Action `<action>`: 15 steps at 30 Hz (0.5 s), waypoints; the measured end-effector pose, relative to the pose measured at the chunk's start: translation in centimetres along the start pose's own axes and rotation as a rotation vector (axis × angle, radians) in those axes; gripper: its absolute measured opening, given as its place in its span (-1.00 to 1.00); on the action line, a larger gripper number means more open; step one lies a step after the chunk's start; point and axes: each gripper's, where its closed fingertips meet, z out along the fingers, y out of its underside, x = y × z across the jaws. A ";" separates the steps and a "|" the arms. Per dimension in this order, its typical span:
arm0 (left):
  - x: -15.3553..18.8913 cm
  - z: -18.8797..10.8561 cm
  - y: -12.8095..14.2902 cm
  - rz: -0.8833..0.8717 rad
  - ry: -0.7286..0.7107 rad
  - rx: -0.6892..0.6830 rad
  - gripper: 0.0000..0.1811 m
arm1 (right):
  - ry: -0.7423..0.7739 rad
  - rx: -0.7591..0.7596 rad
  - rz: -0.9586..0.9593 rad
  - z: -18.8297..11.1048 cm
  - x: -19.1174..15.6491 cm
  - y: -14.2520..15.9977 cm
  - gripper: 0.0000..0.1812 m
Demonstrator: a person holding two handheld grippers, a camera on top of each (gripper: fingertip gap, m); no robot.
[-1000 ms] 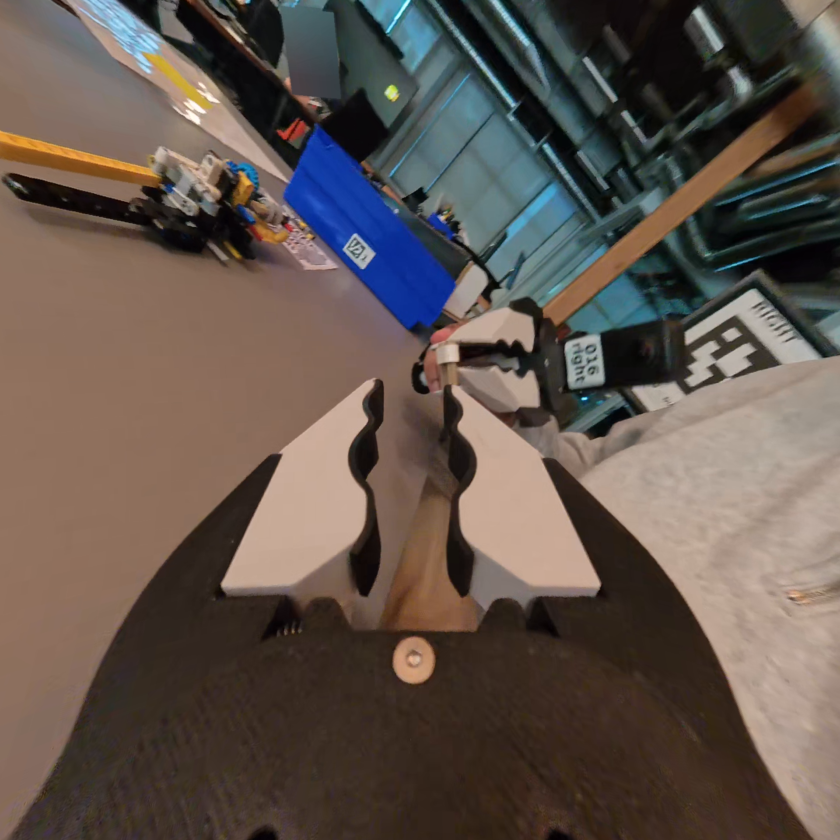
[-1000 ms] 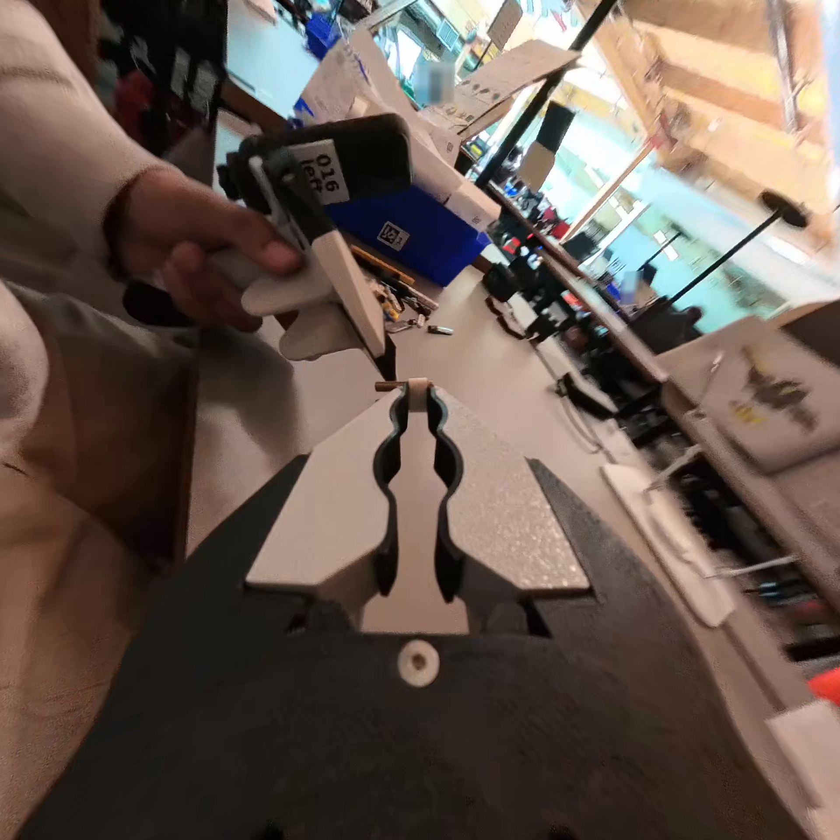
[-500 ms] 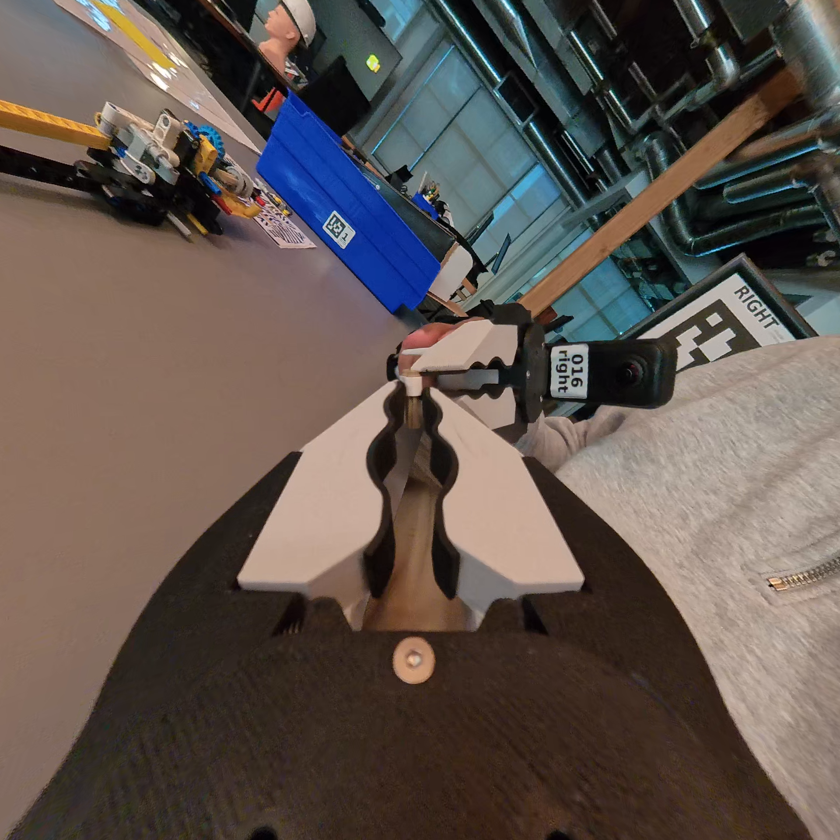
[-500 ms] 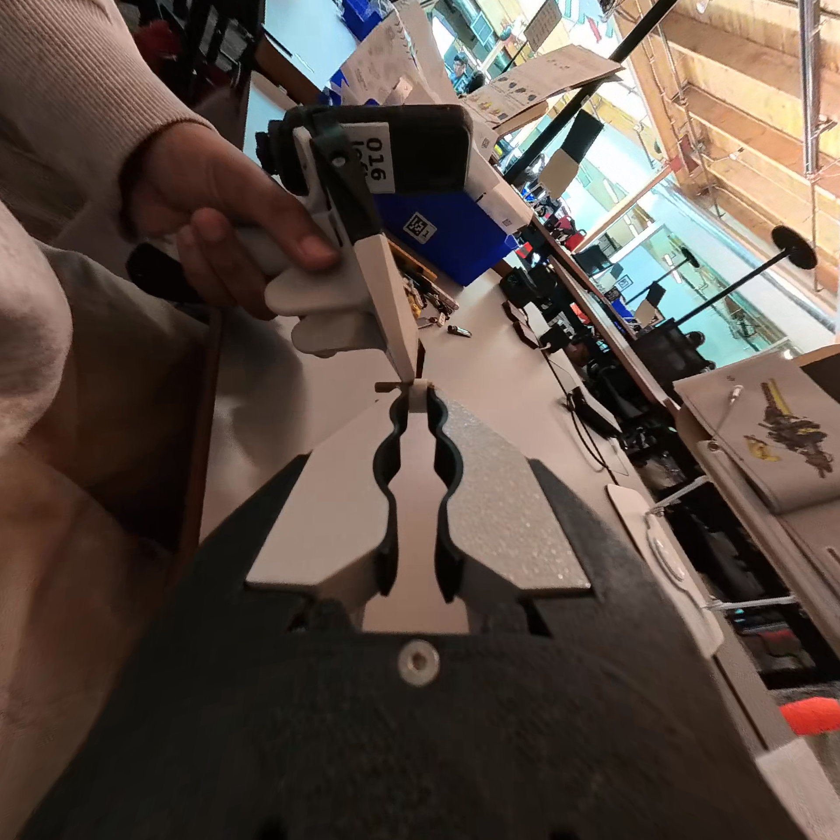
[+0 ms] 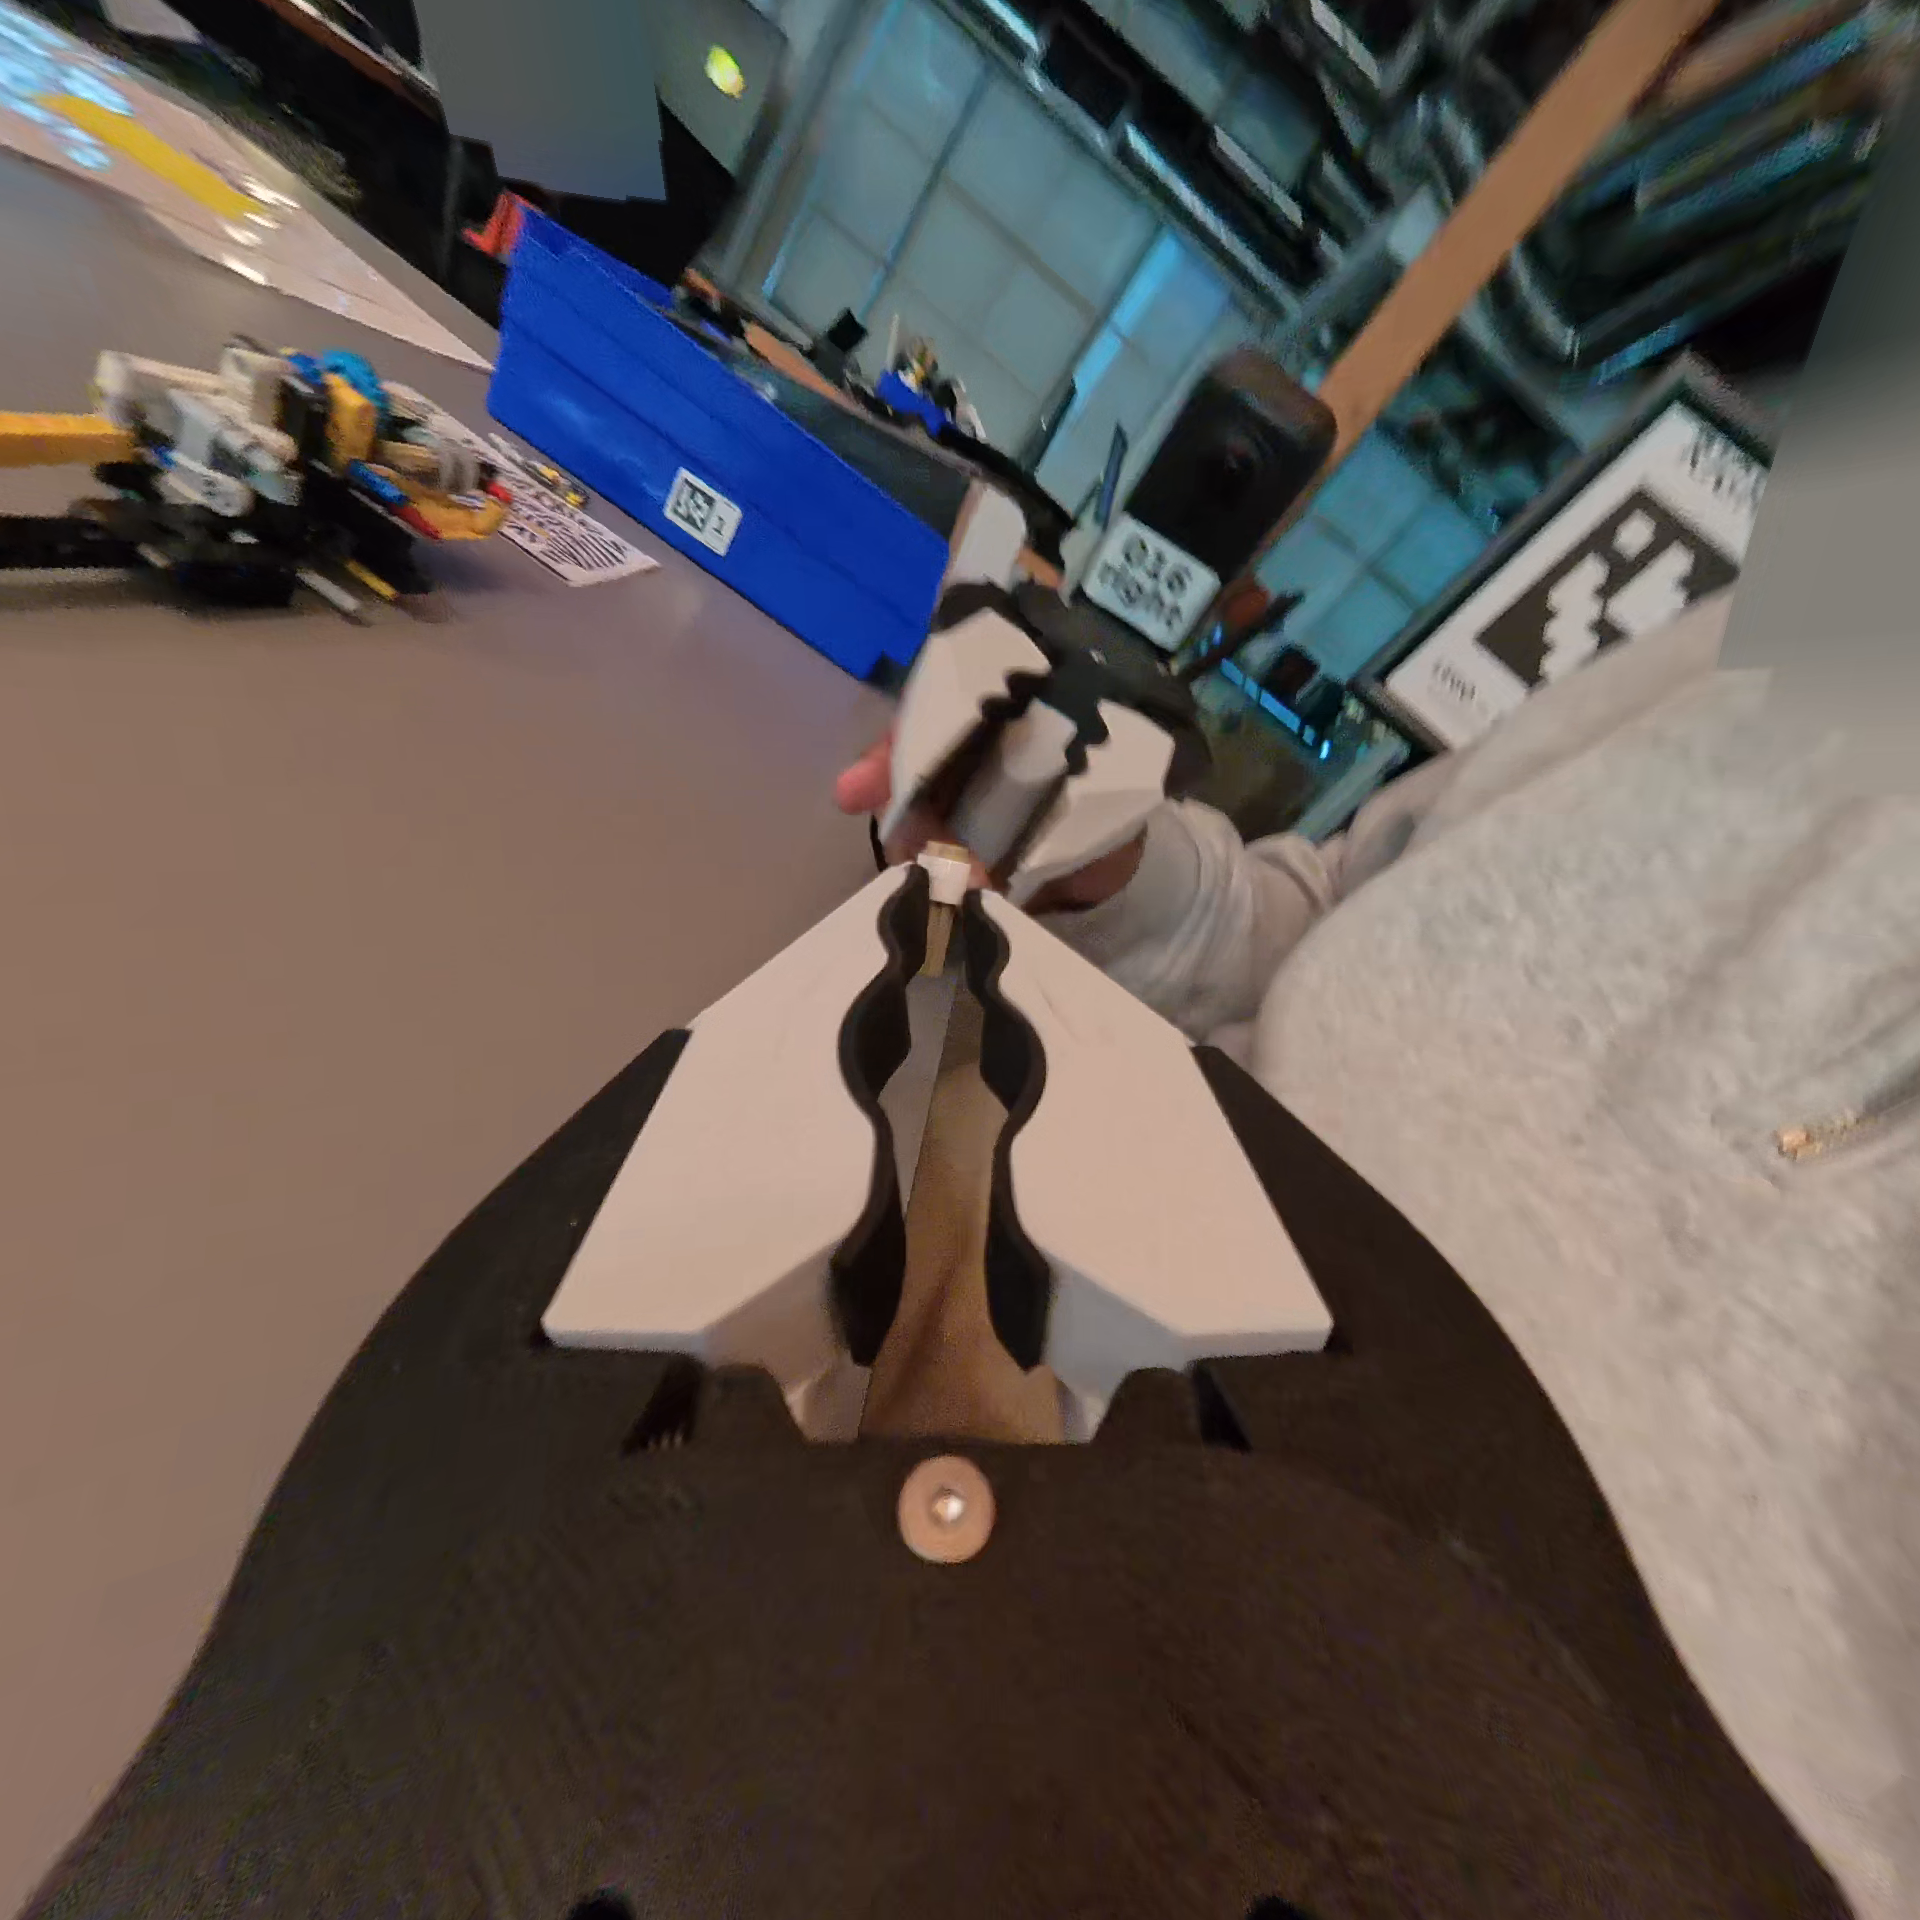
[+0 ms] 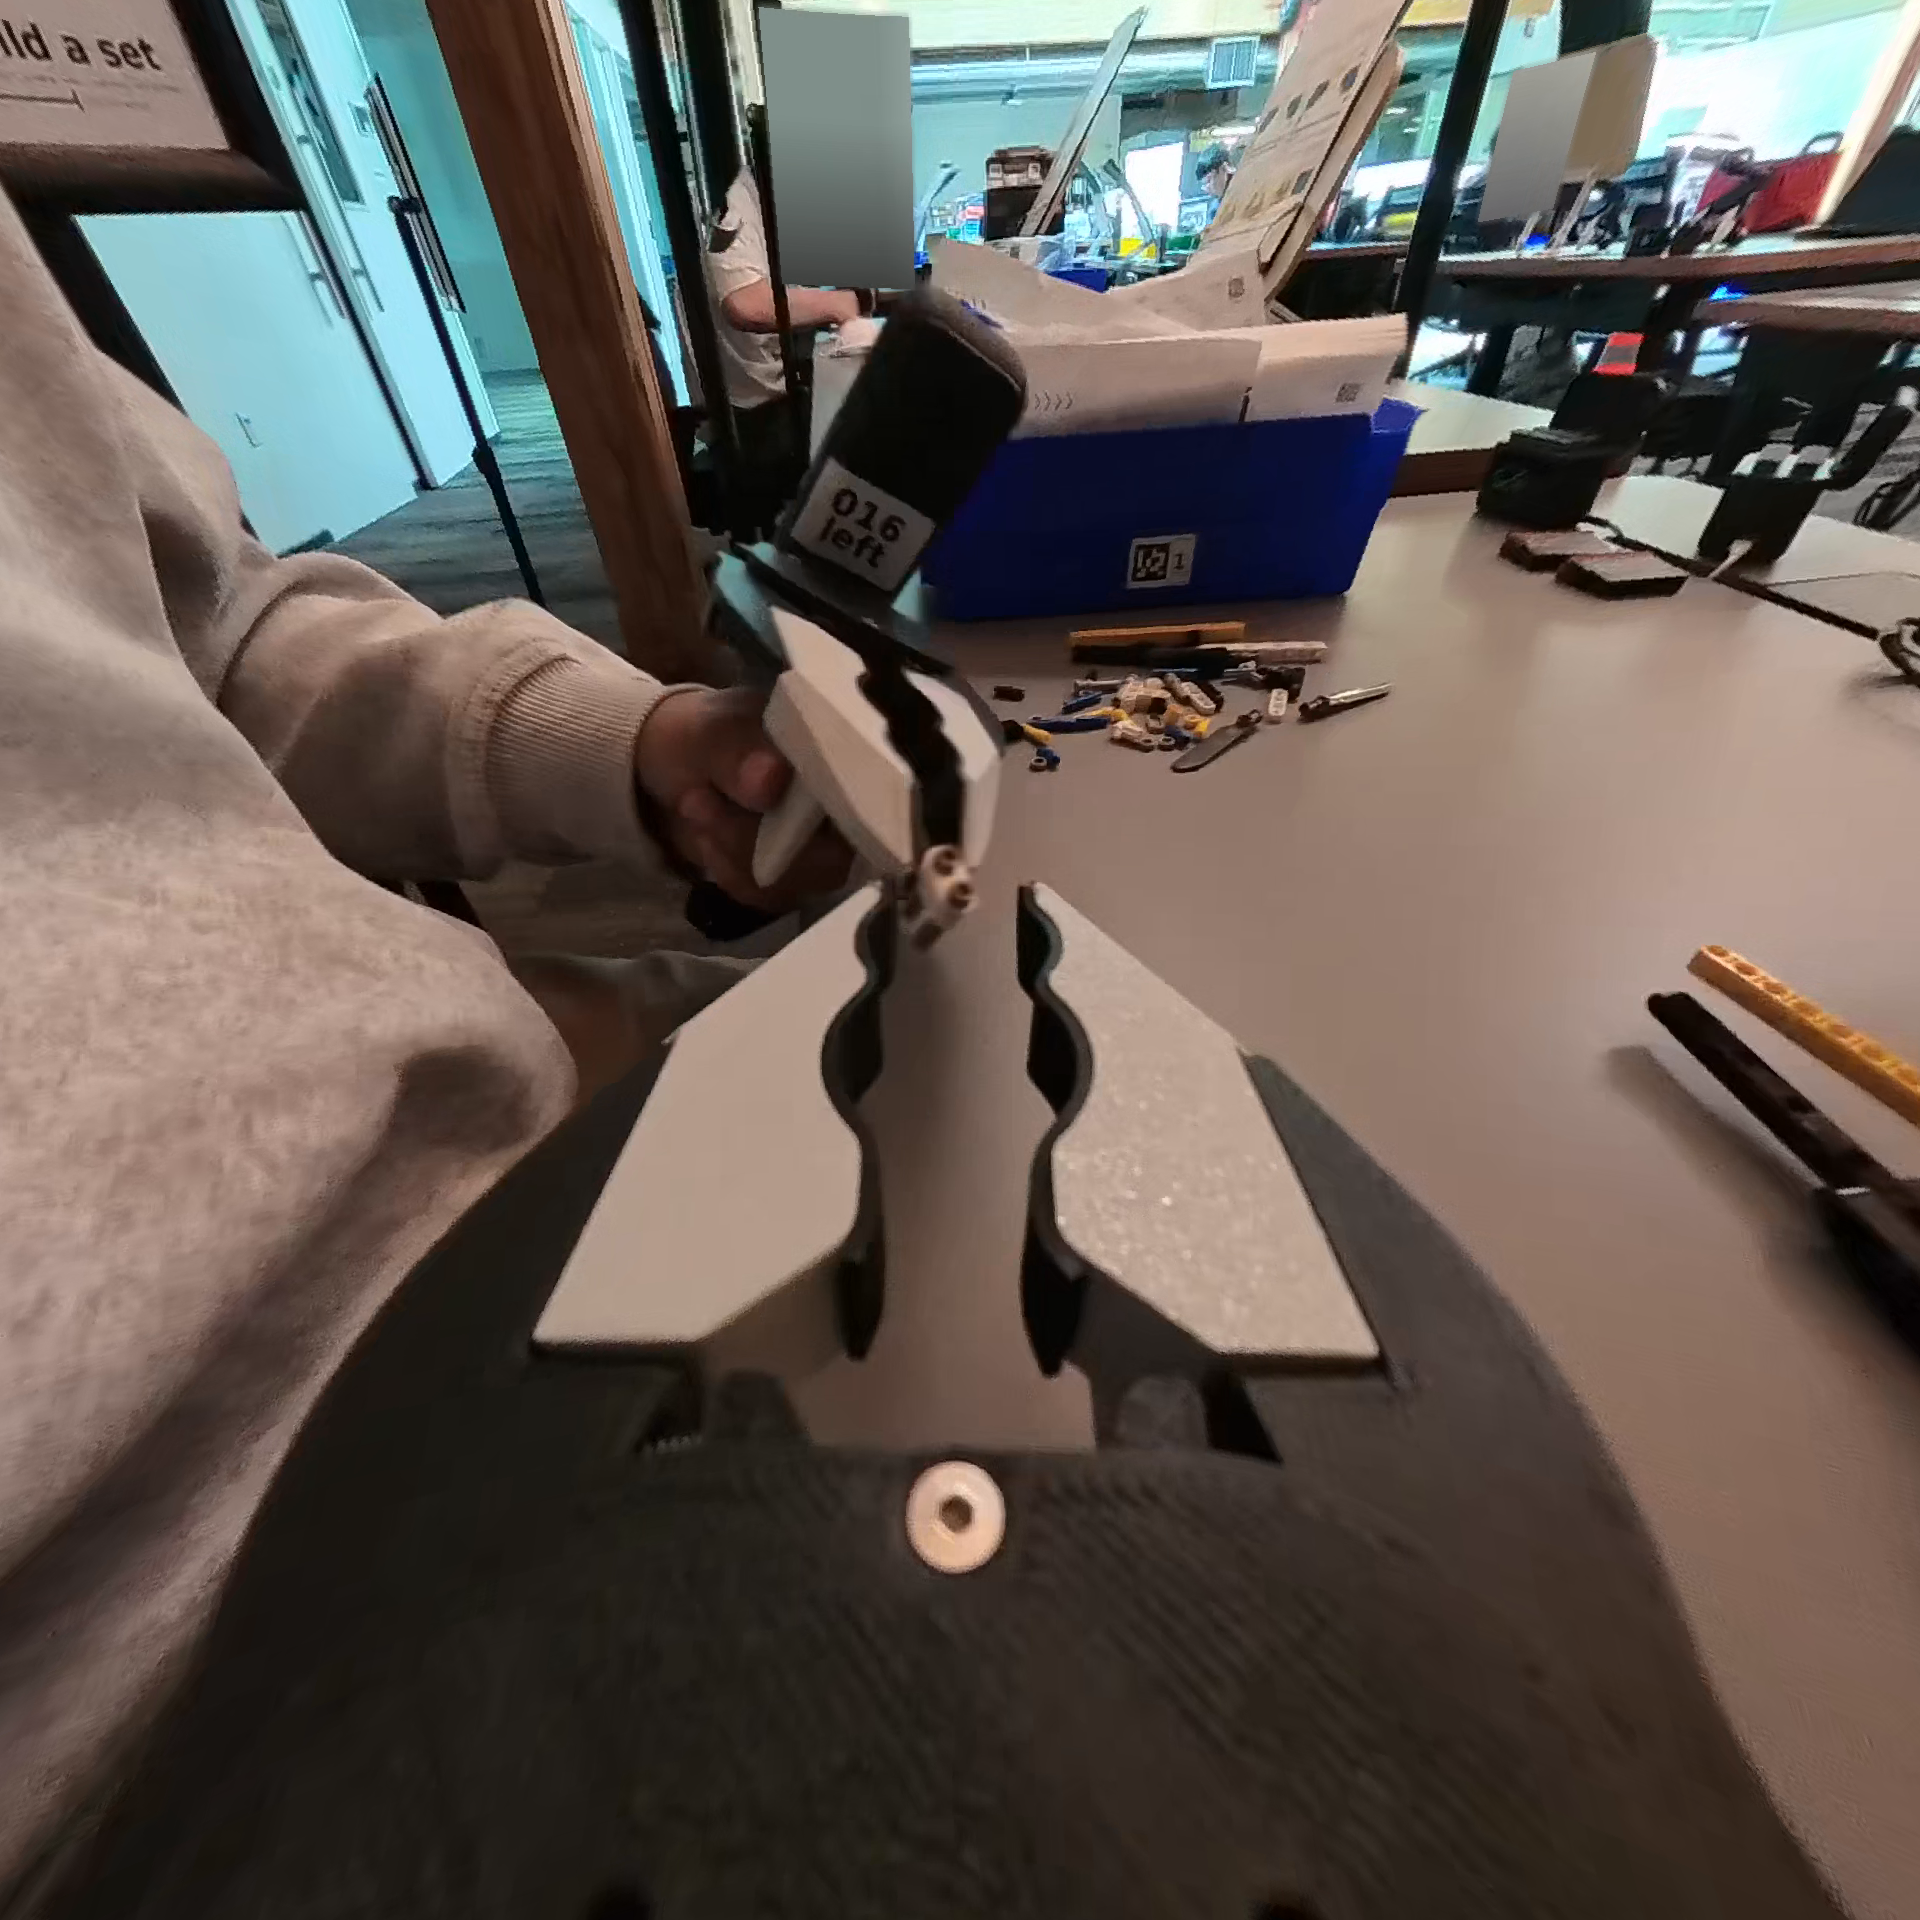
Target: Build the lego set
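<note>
My left gripper (image 5: pixel 940 885) is shut on a small white lego connector with a tan pin (image 5: pixel 941 914), held in the air above the grey table (image 5: pixel 364 935). In the right wrist view the left gripper (image 6: pixel 935 847) holds the white connector (image 6: pixel 940 891) at its tips. My right gripper (image 6: pixel 954 902) is open, its fingers on either side of the connector, not gripping it. It also shows in the left wrist view (image 5: pixel 961 821), just behind the piece. A partly built lego model (image 5: pixel 260 468) with yellow and black beams lies far left.
A blue bin (image 6: pixel 1164 509) stands at the table's back, also in the left wrist view (image 5: pixel 707 488). Loose small lego parts (image 6: pixel 1153 717) lie before it. A yellow beam (image 6: pixel 1808 1029) and black beam (image 6: pixel 1787 1112) reach in from the right. A grey sleeve (image 6: pixel 260 831) is at left. My left and right fingertips are right by each other. The partly built lego model (image 5: pixel 260 468) is about 20 cm from my right fingertips.
The connector has passed from my right gripper to my left. The left gripper closed on it and the right gripper opened. Both grippers have turned.
</note>
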 end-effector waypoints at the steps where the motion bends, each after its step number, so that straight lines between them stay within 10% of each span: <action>1: 0.4 0.1 0.4 0.042 0.008 -0.034 -0.97 | -0.002 -0.001 0.004 -0.1 0.1 0.1 -0.74; 15: 0.8 0.3 0.5 0.066 0.002 -0.023 -0.72 | -0.034 -0.031 0.023 0.3 -0.8 0.1 -0.92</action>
